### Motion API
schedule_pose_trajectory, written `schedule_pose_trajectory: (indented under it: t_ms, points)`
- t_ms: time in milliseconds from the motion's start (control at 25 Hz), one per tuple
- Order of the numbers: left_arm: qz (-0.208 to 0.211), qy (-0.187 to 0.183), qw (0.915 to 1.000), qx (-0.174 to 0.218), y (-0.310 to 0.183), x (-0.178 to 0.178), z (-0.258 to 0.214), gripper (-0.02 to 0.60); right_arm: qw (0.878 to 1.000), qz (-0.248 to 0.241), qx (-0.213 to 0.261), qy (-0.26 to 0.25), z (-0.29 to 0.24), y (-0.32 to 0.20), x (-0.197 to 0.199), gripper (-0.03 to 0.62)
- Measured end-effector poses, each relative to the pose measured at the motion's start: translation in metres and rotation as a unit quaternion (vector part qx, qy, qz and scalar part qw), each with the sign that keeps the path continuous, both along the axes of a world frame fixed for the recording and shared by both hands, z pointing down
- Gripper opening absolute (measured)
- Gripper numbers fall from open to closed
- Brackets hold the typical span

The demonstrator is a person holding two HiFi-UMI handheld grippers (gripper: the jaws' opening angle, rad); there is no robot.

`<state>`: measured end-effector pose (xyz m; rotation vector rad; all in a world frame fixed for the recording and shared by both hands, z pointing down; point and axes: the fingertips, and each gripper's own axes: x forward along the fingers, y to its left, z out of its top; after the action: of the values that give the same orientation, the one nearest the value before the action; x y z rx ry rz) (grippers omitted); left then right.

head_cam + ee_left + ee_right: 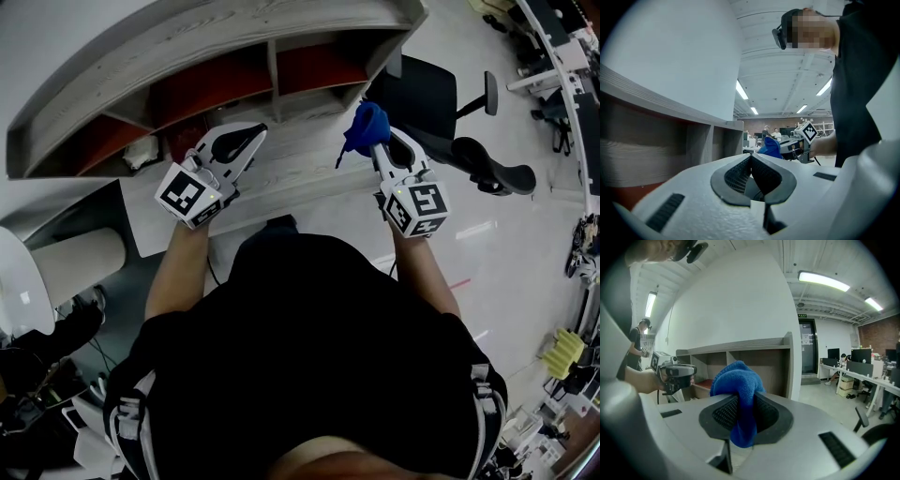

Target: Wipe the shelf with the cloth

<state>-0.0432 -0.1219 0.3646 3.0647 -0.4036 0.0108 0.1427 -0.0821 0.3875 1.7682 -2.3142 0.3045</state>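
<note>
The right gripper (740, 401) is pinched tight on the blue cloth (737, 380) — the fabric bunches above the jaw tips and a tail hangs down between them. It is held at the right end of the wooden shelf (300, 167); contact with the board cannot be told. The left gripper (751, 158) is pressed together on nothing — it points at the middle compartments.

I hold the blue terry cloth (736, 383) bunched and pinched in my right gripper (739, 409), near the grey wood-grain shelf (216, 42) with its open, reddish-backed compartments.
</note>
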Motion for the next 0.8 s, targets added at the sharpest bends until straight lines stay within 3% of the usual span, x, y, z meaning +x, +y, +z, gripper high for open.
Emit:
schedule_pose_trajectory:
  t_ms: [280,800]
  points:
    - [0.017,-0.013,0.9996,-0.019,-0.017,0.000,0.007,0.014,1.000,0.003,-0.008,0.002,0.000,-0.033,-0.007,0.063]
    - [0.082,-0.027,0.9963,-0.009,-0.032,0.027,0.022,0.014,1.000,0.007,-0.017,0.002,0.013,-0.073,-0.005,0.064]
